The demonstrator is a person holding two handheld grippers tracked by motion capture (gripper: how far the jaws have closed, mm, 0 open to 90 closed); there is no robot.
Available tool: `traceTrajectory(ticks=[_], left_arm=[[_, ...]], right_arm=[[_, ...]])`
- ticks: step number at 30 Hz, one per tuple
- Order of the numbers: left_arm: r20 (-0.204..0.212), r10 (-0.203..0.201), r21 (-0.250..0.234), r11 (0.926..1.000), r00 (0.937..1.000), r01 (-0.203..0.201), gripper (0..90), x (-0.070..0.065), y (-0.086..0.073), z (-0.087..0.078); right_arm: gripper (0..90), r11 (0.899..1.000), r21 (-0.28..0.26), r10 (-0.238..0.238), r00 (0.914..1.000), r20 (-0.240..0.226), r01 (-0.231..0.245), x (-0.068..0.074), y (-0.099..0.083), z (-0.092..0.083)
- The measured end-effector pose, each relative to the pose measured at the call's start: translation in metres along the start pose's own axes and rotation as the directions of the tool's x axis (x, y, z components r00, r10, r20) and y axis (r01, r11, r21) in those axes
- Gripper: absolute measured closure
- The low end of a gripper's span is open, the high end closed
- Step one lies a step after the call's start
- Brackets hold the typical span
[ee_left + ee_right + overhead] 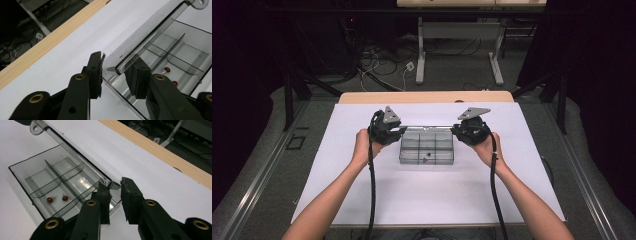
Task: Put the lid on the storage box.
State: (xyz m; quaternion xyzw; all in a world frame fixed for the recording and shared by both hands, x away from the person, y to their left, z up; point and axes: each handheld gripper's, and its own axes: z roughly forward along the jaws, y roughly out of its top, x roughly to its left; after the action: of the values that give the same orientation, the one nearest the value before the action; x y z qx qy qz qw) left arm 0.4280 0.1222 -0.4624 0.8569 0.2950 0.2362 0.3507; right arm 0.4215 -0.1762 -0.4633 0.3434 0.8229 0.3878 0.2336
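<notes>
Near the middle of the counter (362,200), a bit toward the far edge, sits my clear plastic organizer box (427,150) with its lid (150,27) swung up. I've got one tool on each end of that lid. My left tool (399,130) is at the lid's left end and my right tool (455,129) is at the right end, so the box sits between my two hands.

From the left gripper view, the corner of the lid pokes in between the jaws. The left pad looks like it's touching the edge, but the other pad seems to sit just off it, so I honestly can't tell if that tool is really clamped or just straddling the corner. In the right gripper view, the lid's other corner sits in the gap between the pads, again close to one pad; I can't say for sure it's pinched there either. Neither tool is fully together, there's a clear gap on both.

The lid is tilted up from the far side of the box, and there's a small hang tab with a hole (35,128) at one end of it.

Inside, the box is split by thin dividers into compartments. Two little red beads (57,199) lie side by side in one compartment along the near side. The counter is white with a wood strip (427,96) along its far edge.
</notes>
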Motion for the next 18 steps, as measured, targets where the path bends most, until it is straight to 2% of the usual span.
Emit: traceTrajectory(ticks=[3,4,8,9,11,18], left_arm=[[0.015,0.005,0.013,0.9999,0.9999,-0.005,65.7,-0.003,-0.003,-0.001],[0.012,0.000,-0.001,1.0000,0.9999,0.000,65.7,-0.005,-0.004,0.000],[0.000,0.014,0.006,0.9999,0.9999,-0.014,65.5,-0.009,-0.010,0.000],[0.011,0.011,0.023,0.9997,0.9999,-0.011,65.5,-0.009,-0.011,-0.001],[-0.004,0.001,0.019,0.9998,1.0000,-0.001,65.5,-0.011,-0.015,0.000],[0.013,0.000,0.024,0.9997,0.9999,0.000,64.1,-0.014,-0.023,-0.002]], right_arm=[[77.4,1.000,0.011,0.000,1.0000,-0.002,0.000,0.002,-0.003,-0.001],[77.3,1.000,0.009,-0.005,1.0000,0.000,0.005,0.003,-0.004,-0.001],[76.8,0.999,0.024,-0.022,0.9997,0.006,0.022,0.007,-0.007,-0.002],[76.7,0.999,0.026,-0.026,0.9996,0.006,0.026,0.008,-0.008,-0.002],[76.4,0.999,0.026,-0.040,0.9991,0.011,0.040,0.010,-0.010,-0.002],[74.8,0.998,0.057,-0.033,0.9994,-0.004,0.034,0.013,-0.017,-0.004]])
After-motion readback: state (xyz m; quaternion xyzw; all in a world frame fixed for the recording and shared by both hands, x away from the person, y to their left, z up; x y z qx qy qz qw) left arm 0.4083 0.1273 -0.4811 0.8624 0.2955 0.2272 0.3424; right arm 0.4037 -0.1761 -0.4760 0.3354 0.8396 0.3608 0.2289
